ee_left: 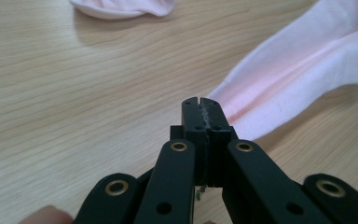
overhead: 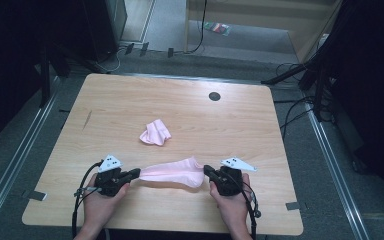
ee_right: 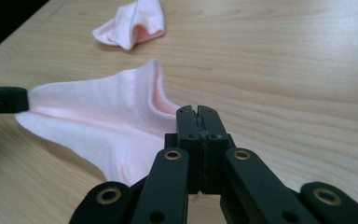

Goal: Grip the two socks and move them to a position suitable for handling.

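Note:
A pink sock (overhead: 172, 171) is stretched flat between the two grippers near the table's front edge. My left gripper (overhead: 136, 173) is shut on its toe end, and in the left gripper view the jaws (ee_left: 199, 103) meet on the edge of the cloth (ee_left: 303, 65). At the other end, my right gripper (overhead: 206, 170) is shut on the cuff end, with the pink fabric (ee_right: 102, 109) running from its closed tips (ee_right: 198, 111) to the left gripper's tip (ee_right: 2, 99). A second pink sock (overhead: 155, 134) lies crumpled farther back, mid-table (ee_right: 131, 22) (ee_left: 121, 6).
The wooden table (overhead: 130, 100) has a dark round cable hole (overhead: 214, 96) near its far edge. Cables and dark stands lie on the floor around it. A hand holds each gripper at the front edge.

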Available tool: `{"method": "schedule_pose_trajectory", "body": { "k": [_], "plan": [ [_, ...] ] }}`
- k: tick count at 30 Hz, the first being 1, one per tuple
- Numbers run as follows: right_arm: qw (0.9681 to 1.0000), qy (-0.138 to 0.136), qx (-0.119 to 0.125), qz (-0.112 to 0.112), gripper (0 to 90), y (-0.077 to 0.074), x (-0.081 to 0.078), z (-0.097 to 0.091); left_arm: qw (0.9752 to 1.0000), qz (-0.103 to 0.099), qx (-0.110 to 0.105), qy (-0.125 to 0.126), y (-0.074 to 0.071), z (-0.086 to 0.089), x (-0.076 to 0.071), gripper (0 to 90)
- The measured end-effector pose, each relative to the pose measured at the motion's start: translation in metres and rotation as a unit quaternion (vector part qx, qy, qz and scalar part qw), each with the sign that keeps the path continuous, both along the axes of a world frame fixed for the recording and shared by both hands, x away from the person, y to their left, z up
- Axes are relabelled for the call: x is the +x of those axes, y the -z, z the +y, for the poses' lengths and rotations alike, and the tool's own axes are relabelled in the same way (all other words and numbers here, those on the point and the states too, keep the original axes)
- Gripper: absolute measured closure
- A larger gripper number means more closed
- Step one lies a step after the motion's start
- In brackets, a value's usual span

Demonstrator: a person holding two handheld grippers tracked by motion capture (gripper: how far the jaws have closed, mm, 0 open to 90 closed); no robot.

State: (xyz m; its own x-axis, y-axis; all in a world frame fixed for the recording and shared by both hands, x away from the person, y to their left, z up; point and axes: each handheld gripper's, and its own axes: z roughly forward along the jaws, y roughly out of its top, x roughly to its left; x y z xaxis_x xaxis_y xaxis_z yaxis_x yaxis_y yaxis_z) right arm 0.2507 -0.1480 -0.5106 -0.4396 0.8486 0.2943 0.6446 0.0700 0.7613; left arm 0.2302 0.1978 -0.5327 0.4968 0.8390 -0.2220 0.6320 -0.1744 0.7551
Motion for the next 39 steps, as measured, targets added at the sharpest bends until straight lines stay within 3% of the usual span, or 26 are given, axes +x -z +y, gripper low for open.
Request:
{"method": "schedule_pose_trajectory", "body": {
  "k": [4, 16, 22, 25, 28, 32, 33, 39],
  "plan": [
    [0.9999, 0.006, -0.007, 0.010, 90.0, 0.004, -0.002, -0.006, 0.9999, 0.003, 0.015, 0.007, 0.003, 0.002, -0.007, 90.0],
    [0.9991, -0.021, -0.008, 0.035, 90.0, 0.016, 0.000, 0.002, 0.9995, 0.010, 0.006, 0.031, 0.006, -0.006, -0.010, 90.0],
    [0.9984, -0.030, -0.021, 0.044, 90.0, 0.023, 0.003, 0.004, 0.9992, 0.023, 0.004, 0.032, 0.009, -0.010, -0.011, 90.0],
    [0.9986, -0.021, -0.028, 0.040, 88.2, 0.023, 0.003, 0.003, 0.9990, 0.023, -0.008, 0.038, 0.012, -0.009, -0.009, 89.5],
    [0.9992, -0.016, -0.021, 0.031, 65.8, 0.022, 0.004, 0.000, 0.9988, 0.019, -0.029, 0.036, 0.012, -0.007, -0.007, 66.6],
    [0.9998, -0.013, -0.013, 0.008, 54.1, 0.017, 0.006, -0.004, 0.9985, -0.008, -0.051, 0.019, 0.007, 0.000, -0.005, 45.7],
    [0.9998, -0.012, -0.015, -0.005, 53.1, 0.013, 0.007, -0.003, 0.9979, -0.021, -0.060, 0.015, 0.006, 0.004, -0.003, 42.8],
    [0.9989, -0.021, -0.022, -0.034, 52.9, 0.000, 0.011, 0.005, 0.9974, -0.027, -0.066, -0.006, 0.006, 0.012, 0.011, 39.8]
  ]
}}
